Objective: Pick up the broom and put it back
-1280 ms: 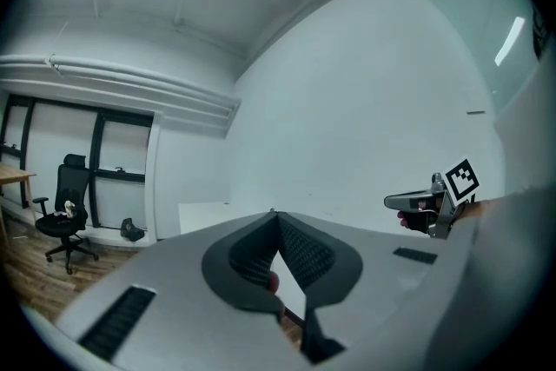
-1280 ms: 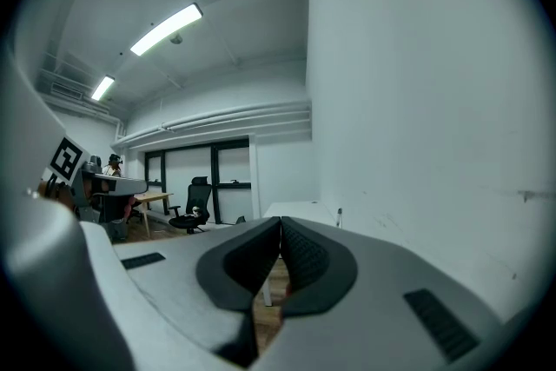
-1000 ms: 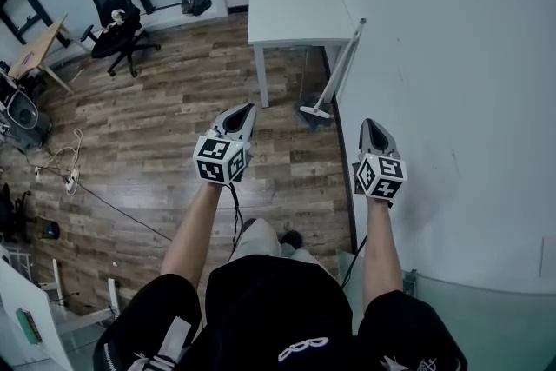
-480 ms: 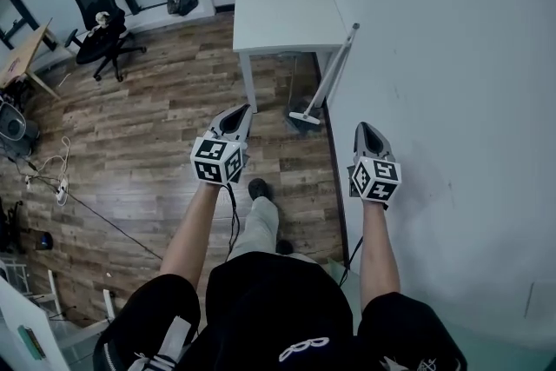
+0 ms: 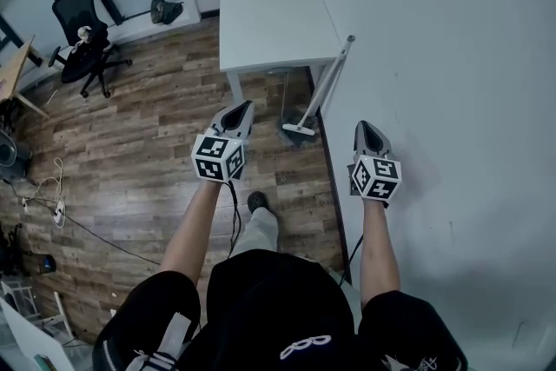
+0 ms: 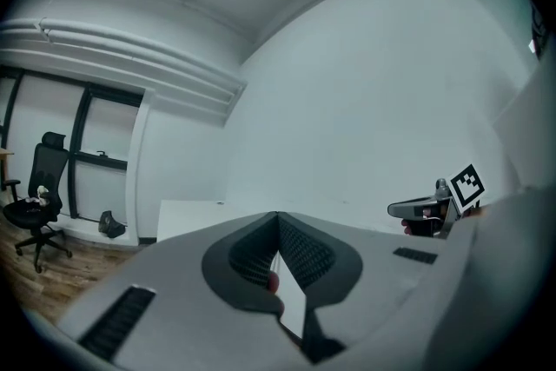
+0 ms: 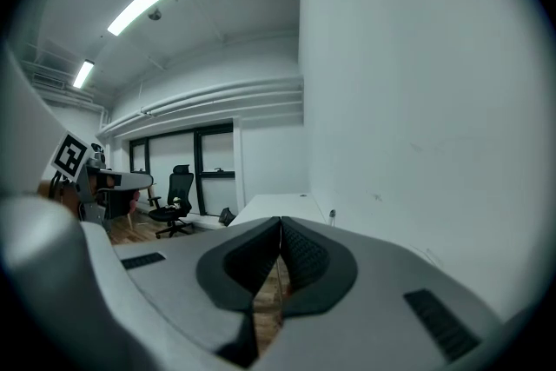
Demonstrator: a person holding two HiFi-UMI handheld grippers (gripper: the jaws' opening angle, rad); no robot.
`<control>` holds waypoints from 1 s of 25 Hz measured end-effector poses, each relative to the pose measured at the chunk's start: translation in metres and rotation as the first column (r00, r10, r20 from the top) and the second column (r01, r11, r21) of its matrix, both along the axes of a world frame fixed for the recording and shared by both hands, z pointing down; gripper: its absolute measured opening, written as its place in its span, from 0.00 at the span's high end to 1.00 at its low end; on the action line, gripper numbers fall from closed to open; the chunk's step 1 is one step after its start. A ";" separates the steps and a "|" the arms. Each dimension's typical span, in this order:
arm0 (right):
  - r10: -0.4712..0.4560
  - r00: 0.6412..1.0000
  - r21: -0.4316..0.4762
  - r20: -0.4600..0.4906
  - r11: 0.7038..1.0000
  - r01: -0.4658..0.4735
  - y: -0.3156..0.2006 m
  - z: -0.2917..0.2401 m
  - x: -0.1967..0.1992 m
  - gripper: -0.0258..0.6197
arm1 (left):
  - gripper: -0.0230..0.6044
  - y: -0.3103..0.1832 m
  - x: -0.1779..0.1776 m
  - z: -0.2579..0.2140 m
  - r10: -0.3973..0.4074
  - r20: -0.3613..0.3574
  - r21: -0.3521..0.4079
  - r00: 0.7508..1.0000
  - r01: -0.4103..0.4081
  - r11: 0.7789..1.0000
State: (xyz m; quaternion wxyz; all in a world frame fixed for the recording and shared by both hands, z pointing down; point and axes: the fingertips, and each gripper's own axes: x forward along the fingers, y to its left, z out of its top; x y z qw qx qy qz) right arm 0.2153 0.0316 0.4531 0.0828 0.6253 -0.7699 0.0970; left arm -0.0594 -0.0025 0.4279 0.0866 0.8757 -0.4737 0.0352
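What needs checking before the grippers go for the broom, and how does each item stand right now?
1. Broom located, leaning on the wall beside the white table: ok.
2. Left gripper empty: ok.
3. Right gripper empty: ok.
4. Jaws open for the handle: not ok, both pairs are together.
5. Grippers at the handle: not ok, both are short of it.

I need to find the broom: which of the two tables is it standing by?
The white table, ahead by the wall: the broom leans beside its right side. The wooden desk stands far off left.
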 end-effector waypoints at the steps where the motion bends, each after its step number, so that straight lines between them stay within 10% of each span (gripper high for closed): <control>1: 0.008 1.000 -0.003 -0.001 1.000 -0.008 -0.010 0.000 0.001 0.92 | 0.95 -0.012 0.001 0.000 0.007 0.000 0.000 1.000 -0.007 1.000; 25: 0.137 0.989 -0.040 -0.045 0.989 -0.139 -0.163 0.017 -0.031 0.92 | 0.95 -0.190 -0.037 0.025 0.116 -0.015 -0.012 0.993 -0.116 0.993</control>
